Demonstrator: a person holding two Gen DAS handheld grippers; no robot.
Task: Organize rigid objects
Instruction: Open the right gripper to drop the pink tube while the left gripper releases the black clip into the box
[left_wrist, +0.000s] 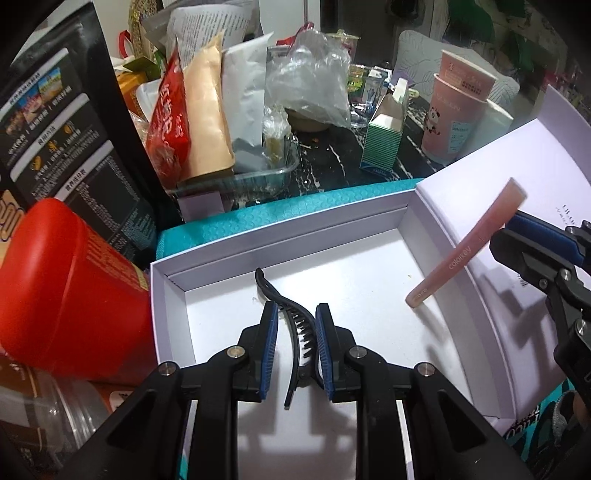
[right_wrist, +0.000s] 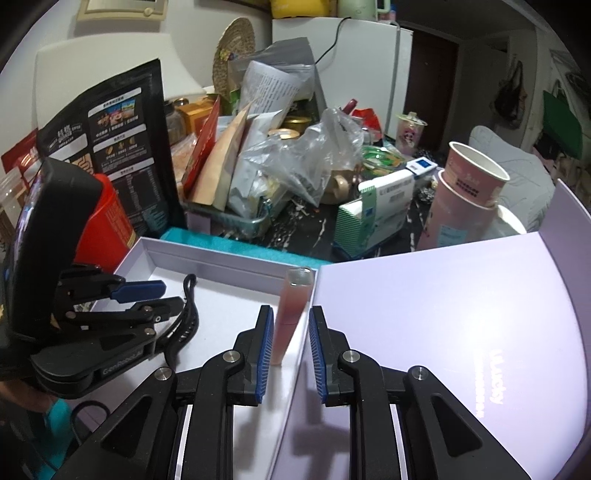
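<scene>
Black toothed hair clip (left_wrist: 295, 328), pink tube (left_wrist: 465, 247)

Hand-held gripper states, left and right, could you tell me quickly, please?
Left hand-held gripper: shut on black hair clip.
Right hand-held gripper: open around pink tube.

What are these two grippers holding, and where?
Left gripper clamps the black hair clip at its toothed middle. Right gripper holds nothing: the pink tube stands loose between its open jaws.

You have a matt white card box (left_wrist: 236, 254), a glossy black plastic hair clip (left_wrist: 295, 325), a translucent pink plastic tube (left_wrist: 465, 247), and stacked pink paper cups (left_wrist: 454, 110).
</scene>
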